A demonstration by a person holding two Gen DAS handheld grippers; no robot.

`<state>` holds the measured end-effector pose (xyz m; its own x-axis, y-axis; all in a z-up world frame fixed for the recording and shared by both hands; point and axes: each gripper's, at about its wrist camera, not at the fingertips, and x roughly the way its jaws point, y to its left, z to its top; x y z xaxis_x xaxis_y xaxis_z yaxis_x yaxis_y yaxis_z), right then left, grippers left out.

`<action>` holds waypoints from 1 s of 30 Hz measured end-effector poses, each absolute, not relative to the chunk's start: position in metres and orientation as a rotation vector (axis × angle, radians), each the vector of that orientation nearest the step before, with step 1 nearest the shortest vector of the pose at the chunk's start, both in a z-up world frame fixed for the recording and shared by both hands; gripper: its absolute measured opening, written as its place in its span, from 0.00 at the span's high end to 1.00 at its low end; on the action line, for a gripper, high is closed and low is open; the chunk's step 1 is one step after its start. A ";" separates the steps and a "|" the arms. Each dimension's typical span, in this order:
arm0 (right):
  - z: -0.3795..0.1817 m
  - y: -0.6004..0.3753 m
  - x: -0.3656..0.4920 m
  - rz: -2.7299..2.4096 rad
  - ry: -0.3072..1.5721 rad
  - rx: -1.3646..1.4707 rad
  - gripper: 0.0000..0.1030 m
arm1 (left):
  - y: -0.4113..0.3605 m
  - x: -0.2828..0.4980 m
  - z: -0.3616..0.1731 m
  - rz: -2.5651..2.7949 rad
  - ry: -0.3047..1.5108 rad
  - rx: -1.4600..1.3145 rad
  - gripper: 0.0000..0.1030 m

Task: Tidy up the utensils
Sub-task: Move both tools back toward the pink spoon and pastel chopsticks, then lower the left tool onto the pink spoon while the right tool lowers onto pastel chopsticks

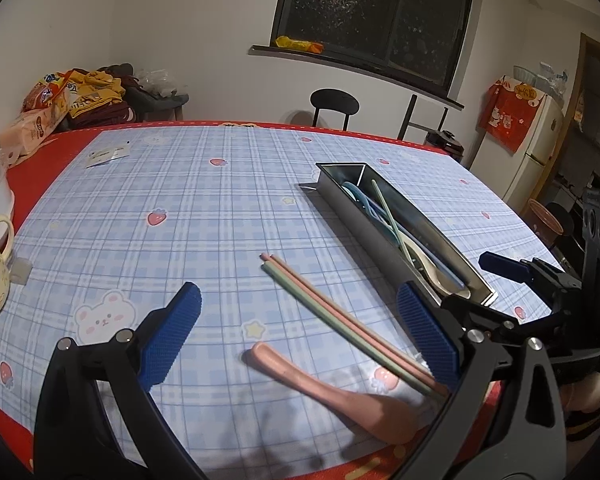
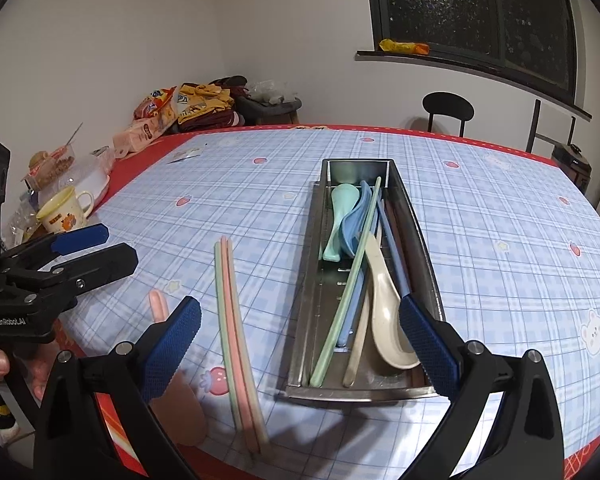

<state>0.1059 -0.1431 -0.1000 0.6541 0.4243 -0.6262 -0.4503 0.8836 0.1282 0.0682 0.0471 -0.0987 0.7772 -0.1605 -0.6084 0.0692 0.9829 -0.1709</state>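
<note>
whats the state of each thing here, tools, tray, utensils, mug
left tool: open, empty, above the pink spoon
right tool: open, empty, over the tray's near end
metal tray: holds spoons and chopsticks
cream spoon: in the tray
pink spoon: lying flat on the tablecloth
loose chopsticks: side by side on the tablecloth, outside the tray
mug: upright

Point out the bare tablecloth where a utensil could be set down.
Open checked cloth lies between the yellow mug and the loose pink and green chopsticks, and right of the steel tray. Crowded: the tray and the near edge by the pink spoon.
</note>
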 end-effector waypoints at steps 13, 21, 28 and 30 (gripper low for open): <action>-0.102 -0.135 0.098 0.616 0.725 -0.045 0.33 | 0.068 0.048 -0.110 -0.125 0.695 -0.166 0.09; -0.107 -0.126 0.095 0.665 0.755 -0.063 0.65 | 0.061 0.049 -0.125 -0.176 0.759 -0.159 0.38; -0.110 -0.117 0.091 0.700 0.763 -0.075 0.77 | 0.055 0.059 -0.144 -0.222 0.873 -0.207 0.53; -0.112 -0.115 0.091 0.705 0.770 -0.075 0.77 | 0.052 0.060 -0.147 -0.221 0.883 -0.199 0.51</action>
